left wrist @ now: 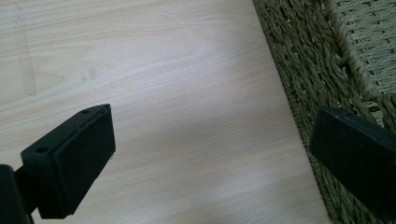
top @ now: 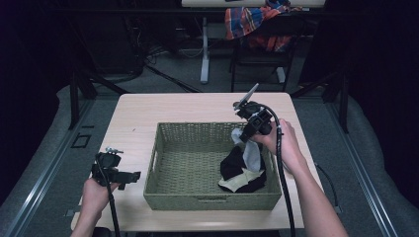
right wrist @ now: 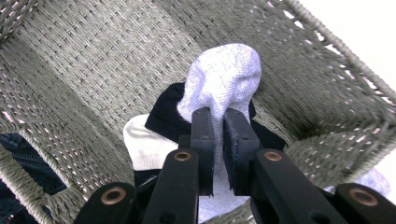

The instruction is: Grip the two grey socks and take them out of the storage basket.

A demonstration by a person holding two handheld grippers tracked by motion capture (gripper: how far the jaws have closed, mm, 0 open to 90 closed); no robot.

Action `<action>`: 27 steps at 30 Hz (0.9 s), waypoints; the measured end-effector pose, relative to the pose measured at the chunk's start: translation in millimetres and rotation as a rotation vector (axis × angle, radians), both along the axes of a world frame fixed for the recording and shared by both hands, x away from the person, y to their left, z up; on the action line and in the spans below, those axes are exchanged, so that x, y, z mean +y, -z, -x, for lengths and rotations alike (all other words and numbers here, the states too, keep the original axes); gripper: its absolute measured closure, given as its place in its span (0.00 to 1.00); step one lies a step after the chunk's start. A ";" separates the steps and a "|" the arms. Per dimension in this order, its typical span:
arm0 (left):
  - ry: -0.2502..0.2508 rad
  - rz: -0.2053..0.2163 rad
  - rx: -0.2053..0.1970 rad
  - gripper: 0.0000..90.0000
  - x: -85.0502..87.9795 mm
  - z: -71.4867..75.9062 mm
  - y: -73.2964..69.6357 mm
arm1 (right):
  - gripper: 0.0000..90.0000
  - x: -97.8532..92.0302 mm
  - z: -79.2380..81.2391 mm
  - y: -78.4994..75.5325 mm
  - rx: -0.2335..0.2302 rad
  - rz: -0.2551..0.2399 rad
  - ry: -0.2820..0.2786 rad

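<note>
A woven green basket (top: 173, 192) stands in the middle of the wooden table (top: 138, 111). In its right part lies a pile of socks: a black one (top: 231, 166) and a cream one (top: 237, 183). My right gripper (top: 244, 136) is over the basket's right side, shut on a light grey sock (top: 251, 153) that hangs down into the basket. In the right gripper view the grey sock (right wrist: 224, 81) is pinched between the jaws of the right gripper (right wrist: 218, 135), above the black sock (right wrist: 166, 116). My left gripper (top: 131, 177) is open beside the basket's left front corner, nothing in it.
The left gripper view shows bare tabletop (left wrist: 163, 93) between the open jaws and the basket's outer wall (left wrist: 303, 70) at the right. Behind the table stand a chair with a plaid cloth (top: 252, 22) and a desk leg (top: 204, 49).
</note>
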State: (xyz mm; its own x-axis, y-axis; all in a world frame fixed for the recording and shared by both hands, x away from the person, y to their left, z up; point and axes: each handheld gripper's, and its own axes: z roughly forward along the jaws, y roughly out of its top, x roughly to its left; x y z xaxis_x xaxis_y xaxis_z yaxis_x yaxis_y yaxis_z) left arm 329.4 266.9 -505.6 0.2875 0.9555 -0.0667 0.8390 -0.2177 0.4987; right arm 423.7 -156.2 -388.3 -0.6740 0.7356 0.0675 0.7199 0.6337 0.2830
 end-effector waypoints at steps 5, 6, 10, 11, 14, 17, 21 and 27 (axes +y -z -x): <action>0.001 -0.002 0.003 0.01 0.7 -0.1 -0.4 | 0.93 -6.4 -2.4 -5.1 -0.004 -0.012 0.012; 0.001 -0.001 0.003 0.01 0.5 -0.1 -0.4 | 0.93 -7.0 -2.4 -6.3 0.001 -0.016 0.018; 0.001 -0.002 0.002 0.01 0.8 -0.1 -0.4 | 0.93 -10.8 -3.2 -10.5 -0.006 -0.009 0.010; -0.003 -0.003 -0.004 0.01 0.9 0.1 0.0 | 0.93 -14.2 -3.3 -14.8 -0.014 -0.014 0.023; 0.000 -0.006 -0.003 0.01 1.5 0.1 -0.2 | 0.93 -17.8 -3.0 -20.6 -0.015 -0.005 0.029; 0.000 -0.007 -0.004 0.01 1.8 0.1 -0.4 | 0.93 -22.7 -3.1 -26.5 -0.019 -0.008 0.037; -0.002 -0.006 -0.003 0.01 1.8 -0.1 -0.2 | 0.93 -32.2 -2.5 -33.5 -0.029 0.001 0.055; -0.004 -0.005 -0.003 0.01 1.2 0.1 -0.3 | 0.93 -53.6 1.7 -43.9 -0.040 -0.001 0.091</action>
